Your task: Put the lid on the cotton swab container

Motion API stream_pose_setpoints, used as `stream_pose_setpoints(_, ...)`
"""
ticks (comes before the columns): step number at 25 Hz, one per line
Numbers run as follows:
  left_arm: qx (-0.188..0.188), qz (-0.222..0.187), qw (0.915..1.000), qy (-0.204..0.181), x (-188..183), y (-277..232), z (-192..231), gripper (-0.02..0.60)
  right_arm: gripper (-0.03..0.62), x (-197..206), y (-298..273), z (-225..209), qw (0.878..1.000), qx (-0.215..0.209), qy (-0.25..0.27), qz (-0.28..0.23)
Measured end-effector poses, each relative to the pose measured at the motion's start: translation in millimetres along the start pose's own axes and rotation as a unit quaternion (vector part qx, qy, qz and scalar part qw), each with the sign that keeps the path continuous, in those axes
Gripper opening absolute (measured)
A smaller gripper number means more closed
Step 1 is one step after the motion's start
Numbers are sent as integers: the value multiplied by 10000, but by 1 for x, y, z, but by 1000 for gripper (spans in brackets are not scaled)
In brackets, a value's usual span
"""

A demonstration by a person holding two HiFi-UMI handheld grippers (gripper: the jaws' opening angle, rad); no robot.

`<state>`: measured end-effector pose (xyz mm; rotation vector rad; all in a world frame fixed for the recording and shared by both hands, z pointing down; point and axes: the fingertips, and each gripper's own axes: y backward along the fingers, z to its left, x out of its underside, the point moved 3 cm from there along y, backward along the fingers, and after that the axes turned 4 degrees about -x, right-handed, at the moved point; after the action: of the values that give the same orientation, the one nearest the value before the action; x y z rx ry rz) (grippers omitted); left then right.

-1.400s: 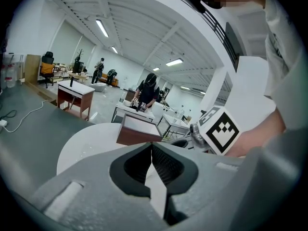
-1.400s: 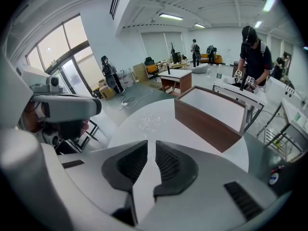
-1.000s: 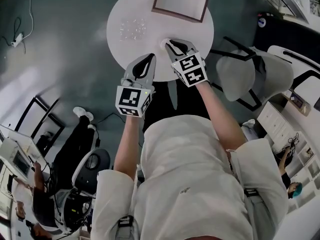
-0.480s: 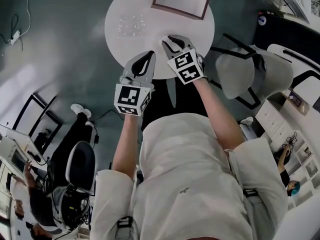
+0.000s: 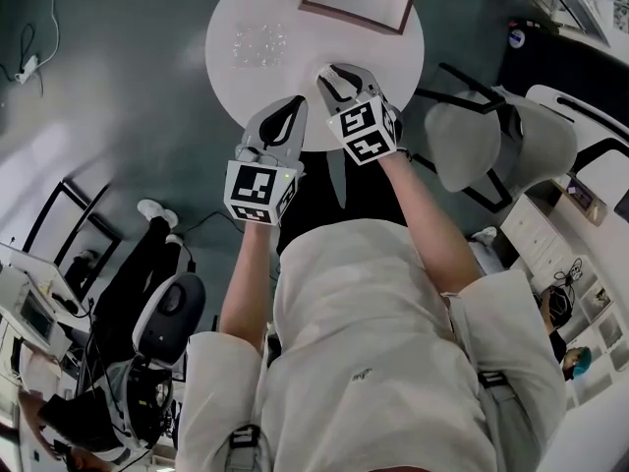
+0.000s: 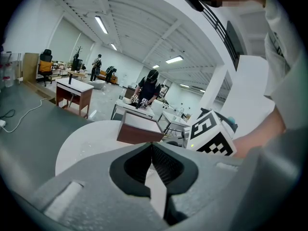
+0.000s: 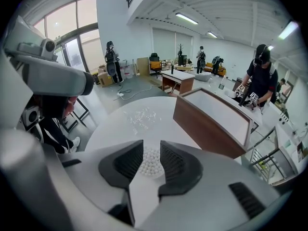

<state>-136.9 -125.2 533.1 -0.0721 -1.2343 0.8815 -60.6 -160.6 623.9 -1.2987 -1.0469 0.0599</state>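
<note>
Round table (image 5: 236, 87): white, smooth, matt top.
Box (image 7: 207, 124): brown wood-look sides, matt, with a pale flat top.
Lid (image 5: 260, 45): clear, glinting plastic.
Cotton swab container (image 7: 151, 163): packed with soft white cotton heads, dull.
Shirt (image 5: 364, 342): white cloth, creased.
Floor (image 5: 128, 87): dark grey with a faint sheen.

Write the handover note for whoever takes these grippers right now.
Left hand-held gripper: shut, empty, near the table's edge.
Right hand-held gripper: open. Its jaws have just been opening, and the container stands between them, not pressed.
The container is uncovered, with the swab heads showing.
A clear piece, probably the lid, lies on the table beyond the container, apart from it.
Done: lid not on yet.
Left: pick up the lid and set it on the container.
</note>
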Motion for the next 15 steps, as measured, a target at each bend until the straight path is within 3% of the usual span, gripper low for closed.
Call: stream_pose_setpoints(15,-14,-3,10000,9,5,2,-3,9,118,8,-3,3,10000,15,86,21)
